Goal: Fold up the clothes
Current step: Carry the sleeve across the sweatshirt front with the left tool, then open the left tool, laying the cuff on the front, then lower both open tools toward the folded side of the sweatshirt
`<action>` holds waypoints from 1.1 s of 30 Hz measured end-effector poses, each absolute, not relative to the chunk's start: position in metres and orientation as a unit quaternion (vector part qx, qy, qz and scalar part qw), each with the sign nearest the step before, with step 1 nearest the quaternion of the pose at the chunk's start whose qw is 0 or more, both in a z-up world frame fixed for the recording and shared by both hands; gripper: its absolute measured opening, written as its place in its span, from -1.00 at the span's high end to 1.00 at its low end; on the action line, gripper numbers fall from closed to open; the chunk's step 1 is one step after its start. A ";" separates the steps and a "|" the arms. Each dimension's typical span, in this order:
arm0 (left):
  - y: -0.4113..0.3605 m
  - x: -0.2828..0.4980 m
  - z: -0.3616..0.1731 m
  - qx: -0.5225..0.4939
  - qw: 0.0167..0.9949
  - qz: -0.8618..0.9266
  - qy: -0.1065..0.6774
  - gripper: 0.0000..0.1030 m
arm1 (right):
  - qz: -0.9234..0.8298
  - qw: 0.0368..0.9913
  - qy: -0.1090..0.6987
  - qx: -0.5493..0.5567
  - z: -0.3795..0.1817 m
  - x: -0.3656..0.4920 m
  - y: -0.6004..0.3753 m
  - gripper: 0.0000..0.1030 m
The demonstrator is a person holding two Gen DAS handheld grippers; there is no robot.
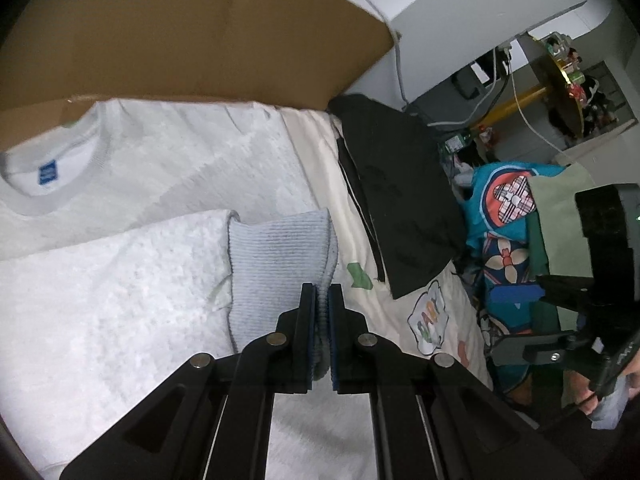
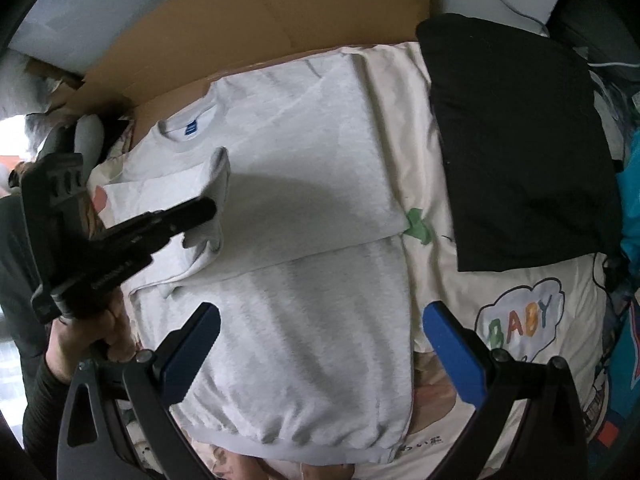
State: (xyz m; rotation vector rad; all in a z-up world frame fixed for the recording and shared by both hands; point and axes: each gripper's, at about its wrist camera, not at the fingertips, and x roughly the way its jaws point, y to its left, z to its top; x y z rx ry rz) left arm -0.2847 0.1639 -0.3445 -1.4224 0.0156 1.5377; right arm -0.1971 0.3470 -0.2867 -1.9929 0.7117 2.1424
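A cream bedsheet printed with a cartoon "BABY" cloud [image 2: 520,320] covers the work surface, with a flattened brown cardboard sheet [image 2: 280,12] lying along its far edge and pale walls behind. At the left of the right wrist view, a person's hand [image 2: 86,334] in a dark sleeve grips the black left gripper [image 2: 208,208], whose blue-padded jaws are clamped on the ribbed grey cuff [image 1: 280,256] of a sleeve, holding it over the garment's chest. That garment is a light grey crew-neck sweatshirt with a blue neck label [image 2: 304,216]; it lies flat in the middle of the sheet, collar toward the cardboard, hem toward the camera. The right gripper [image 2: 320,340] hangs above the sweatshirt's lower half with its blue pads spread wide and nothing between them. Just right of the sweatshirt a scrap of green tape [image 2: 418,226] sits on the sheet, and beyond it lies a folded black garment [image 2: 516,140]. Farthest right, teal patterned fabric [image 1: 504,208] is piled at the sheet's edge.
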 end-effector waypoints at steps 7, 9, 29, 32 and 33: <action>0.179 -0.275 -0.373 -0.605 0.500 0.620 0.017 0.91 | 0.701 0.070 0.228 -0.672 -0.293 -0.196 0.349 -0.99; 0.181 -0.275 -0.379 -0.614 0.495 0.614 0.017 0.91 | 0.701 0.073 0.226 -0.673 -0.294 -0.196 0.350 -0.99; 0.132 -0.286 -0.318 -0.598 0.494 0.630 -0.017 -0.17 | 0.703 0.074 0.224 -0.671 -0.292 -0.191 0.355 -0.99; 0.109 -0.294 -0.310 -0.590 0.483 0.646 -0.026 -0.17 | 0.706 0.071 0.227 -0.667 -0.291 -0.194 0.353 -0.99; 0.099 -0.297 -0.308 -0.587 0.478 0.653 -0.027 -0.17 | 0.707 0.069 0.225 -0.667 -0.290 -0.194 0.352 -0.98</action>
